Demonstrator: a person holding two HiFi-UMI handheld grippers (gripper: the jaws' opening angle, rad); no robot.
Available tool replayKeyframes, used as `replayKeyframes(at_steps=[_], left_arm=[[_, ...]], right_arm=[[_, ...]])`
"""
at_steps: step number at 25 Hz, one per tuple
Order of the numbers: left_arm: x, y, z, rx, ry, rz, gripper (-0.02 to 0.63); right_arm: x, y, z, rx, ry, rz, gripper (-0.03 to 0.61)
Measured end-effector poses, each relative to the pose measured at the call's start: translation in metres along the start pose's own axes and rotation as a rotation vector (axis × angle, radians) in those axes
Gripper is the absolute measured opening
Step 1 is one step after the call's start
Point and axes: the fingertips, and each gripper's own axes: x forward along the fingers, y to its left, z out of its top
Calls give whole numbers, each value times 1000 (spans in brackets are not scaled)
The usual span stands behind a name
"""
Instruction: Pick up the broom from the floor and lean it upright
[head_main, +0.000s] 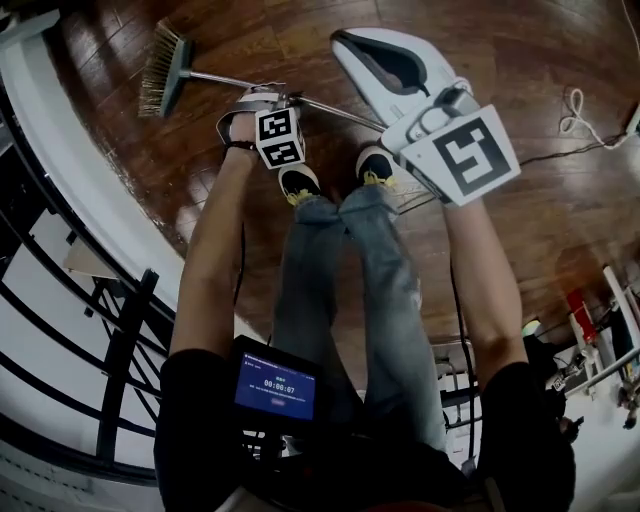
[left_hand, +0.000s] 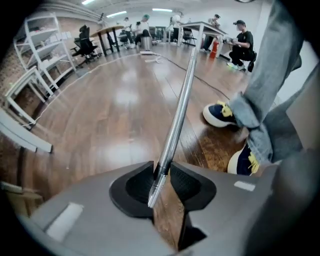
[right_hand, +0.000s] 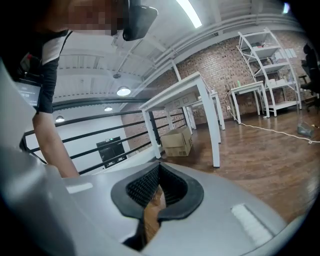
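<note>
Head view: broom (head_main: 172, 68) lies flat on the floor (head_main: 520, 240), brush end at upper left, handle running right past the shoes. Left gripper (head_main: 262, 97) points steeply down and pinches the handle near mid-length. Right gripper (right_hand: 157, 191) is held above the floor, its jaws pressed together with nothing between them.

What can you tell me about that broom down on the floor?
The broom appears to lie flat on the dark wooden floor, just ahead of the person's shoes. It has a slim, shiny metal handle and a dark head holding straw-coloured bristles that fan out toward the head view's left. The left tongs grip the handle partway along, with a pad touching it on each side. Nothing else seems to touch it.
</note>
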Motion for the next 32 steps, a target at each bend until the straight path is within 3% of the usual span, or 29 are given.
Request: replayKeyframes(at_steps=[5,10,15,18,19,20,21,22,28,29,31,32], left_arm=[[-127,69,36,-212,-150,154,109],[-225,128,38,-481,-294,321,100],[-277,147,23,-733,-431,419,97],[-293,141,10,-854,-510,462,95],[-297,140,7,-878,-524,477,95],[-301,139,5,-895,-533,488,95],[-304,138,3,-904,-538,496,97],[-307,136,2,-910,-538,501,97],[-318,131,-9,-939,-556,505,95],[-319,132,-11,-944,-560,507,95],[-323,135,-16,-960,-571,508,95],[-326,136,-20,-970,-574,509,95]], right_arm=[[-20,27,103,1,-74,-4,3],[-33,56,182,-29,-130,6,3],[-43,76,207,-36,-116,6,3],[-40,70,199,-33,-74,-68,3],[-35,67,198,-28,-69,-87,5],[-29,65,199,-18,-68,-96,76],[-21,63,200,-2,-72,-99,246],[-12,62,201,17,-80,-100,298],[56,68,199,84,-78,-84,285],[67,73,199,71,-73,-77,253],[85,83,204,36,-67,-77,97],[91,88,207,25,-67,-76,97]])
